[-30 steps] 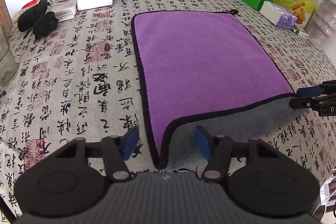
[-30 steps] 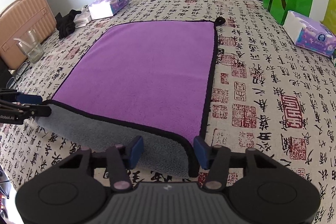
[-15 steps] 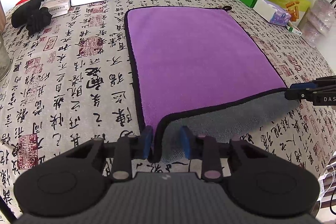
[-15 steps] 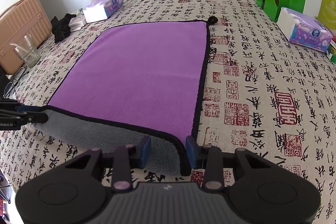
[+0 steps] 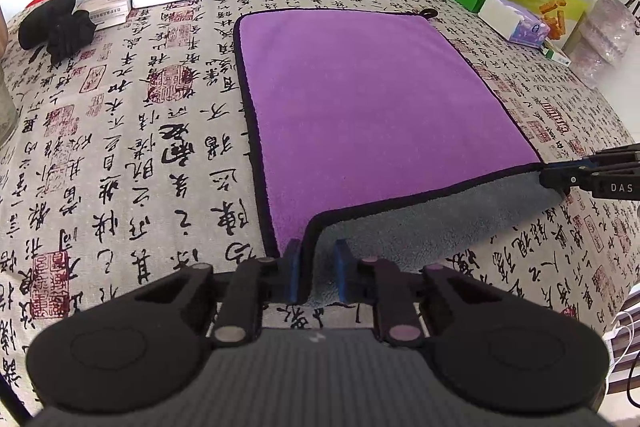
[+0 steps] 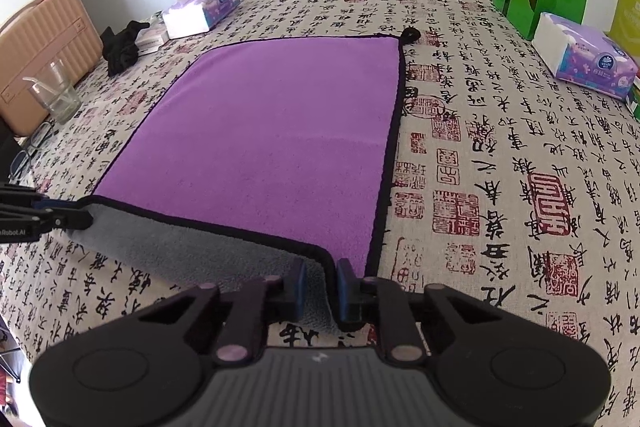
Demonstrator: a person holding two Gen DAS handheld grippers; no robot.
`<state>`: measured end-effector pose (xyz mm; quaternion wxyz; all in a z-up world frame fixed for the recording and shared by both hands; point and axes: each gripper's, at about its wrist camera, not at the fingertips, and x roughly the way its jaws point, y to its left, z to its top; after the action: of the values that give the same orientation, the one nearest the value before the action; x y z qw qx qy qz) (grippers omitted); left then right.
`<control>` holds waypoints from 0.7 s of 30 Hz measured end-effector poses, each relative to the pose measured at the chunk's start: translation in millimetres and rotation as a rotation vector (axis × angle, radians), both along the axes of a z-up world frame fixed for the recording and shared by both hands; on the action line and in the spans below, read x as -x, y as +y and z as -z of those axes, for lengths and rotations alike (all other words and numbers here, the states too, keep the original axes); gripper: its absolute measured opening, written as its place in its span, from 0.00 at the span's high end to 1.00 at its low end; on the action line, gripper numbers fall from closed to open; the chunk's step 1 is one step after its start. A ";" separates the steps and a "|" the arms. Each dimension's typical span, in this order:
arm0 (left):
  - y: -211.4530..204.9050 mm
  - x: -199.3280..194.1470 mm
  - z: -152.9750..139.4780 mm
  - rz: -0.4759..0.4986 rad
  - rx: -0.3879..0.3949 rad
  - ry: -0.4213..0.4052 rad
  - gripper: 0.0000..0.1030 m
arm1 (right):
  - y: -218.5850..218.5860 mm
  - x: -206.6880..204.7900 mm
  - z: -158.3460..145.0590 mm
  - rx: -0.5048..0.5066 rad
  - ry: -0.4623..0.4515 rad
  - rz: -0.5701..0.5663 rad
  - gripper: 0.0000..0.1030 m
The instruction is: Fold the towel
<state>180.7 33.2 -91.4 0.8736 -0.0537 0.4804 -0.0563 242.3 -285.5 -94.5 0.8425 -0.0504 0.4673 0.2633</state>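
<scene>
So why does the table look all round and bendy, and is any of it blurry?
Left wrist view: the fisheye lens bulges the tablecloth like a dome, and daylight blows out the top left corner. Right wrist view: same bulge; the purple towel stays sharp and evenly lit, corners of the picture go dark.

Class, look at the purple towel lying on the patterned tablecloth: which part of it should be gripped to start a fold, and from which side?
Grip the purple towel at its two near corners, coming from the near edge. That hem is already turned up, grey underside showing, so fingers slip around it. The left gripper and right gripper, jaws just closing, pinch those corners.
</scene>
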 end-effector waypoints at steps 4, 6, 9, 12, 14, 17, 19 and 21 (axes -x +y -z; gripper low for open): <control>1.7 0.7 -1.5 -0.009 -0.002 0.002 0.92 | -2.2 3.0 -3.1 -0.011 -0.019 0.007 0.95; 1.8 1.5 -3.3 -0.011 -0.001 -0.005 0.93 | -1.6 4.6 -4.7 -0.009 -0.027 0.002 0.95; 1.3 1.4 -5.9 -0.007 -0.008 -0.010 0.93 | -0.7 5.5 -7.1 -0.007 -0.040 0.004 0.95; 0.2 0.1 -6.9 -0.003 -0.020 -0.004 0.93 | -0.2 5.5 -10.2 -0.004 -0.055 0.007 0.95; 0.0 -0.1 -8.0 -0.002 -0.024 -0.007 0.93 | 0.1 5.4 -12.3 -0.002 -0.066 0.008 0.96; -0.8 -0.9 -10.0 -0.001 -0.030 -0.015 0.93 | -0.3 4.4 -14.7 -0.002 -0.077 0.011 0.96; -0.8 -2.0 -11.3 -0.001 -0.034 -0.016 0.93 | -0.6 4.7 -15.6 0.001 -0.082 0.012 0.96; -1.1 -3.5 -11.8 0.001 -0.041 -0.014 0.94 | -0.7 4.0 -16.6 0.000 -0.086 0.012 0.96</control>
<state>184.2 32.1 -79.5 0.8779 -0.0350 0.4752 -0.0471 238.2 -286.2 -77.9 0.8634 -0.0590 0.4310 0.2555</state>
